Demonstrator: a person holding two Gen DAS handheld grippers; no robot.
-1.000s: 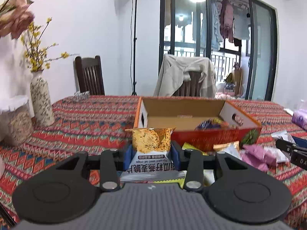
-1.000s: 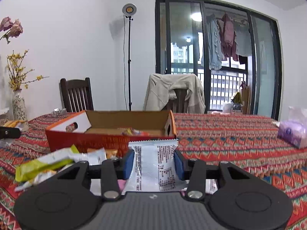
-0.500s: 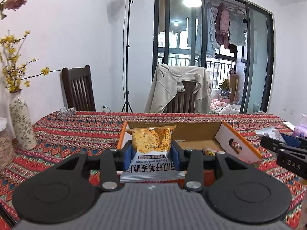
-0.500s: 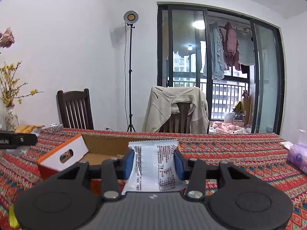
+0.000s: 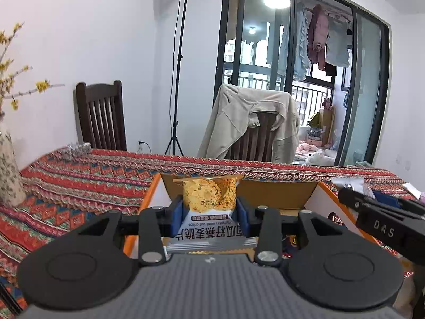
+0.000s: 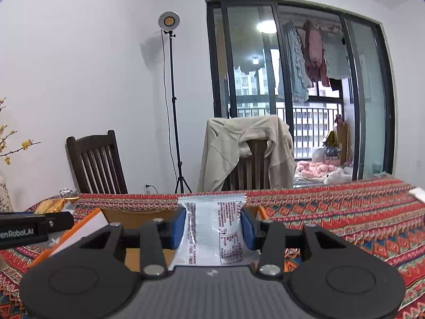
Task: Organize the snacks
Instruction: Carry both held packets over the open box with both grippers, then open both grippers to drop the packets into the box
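Observation:
My left gripper (image 5: 209,214) is shut on an oat crisps packet (image 5: 209,202), yellow above and white below, held above the near end of the open orange cardboard box (image 5: 322,199). My right gripper (image 6: 213,226) is shut on a silvery white snack packet (image 6: 213,231) with its printed back facing me, held over the box (image 6: 90,222). The right gripper also shows at the right in the left wrist view (image 5: 382,226). The left gripper shows at the left in the right wrist view (image 6: 32,226), with its packet's gold edge (image 6: 53,204).
A red patterned tablecloth (image 5: 87,175) covers the table. A speckled vase (image 5: 8,167) stands at the left. Two wooden chairs (image 5: 102,117) stand behind the table, one draped with a beige jacket (image 5: 247,125). A lamp stand (image 5: 178,79) is by the wall.
Both grippers have risen and moved forward over the box with their packets. The loose snacks on the table have dropped out of view.

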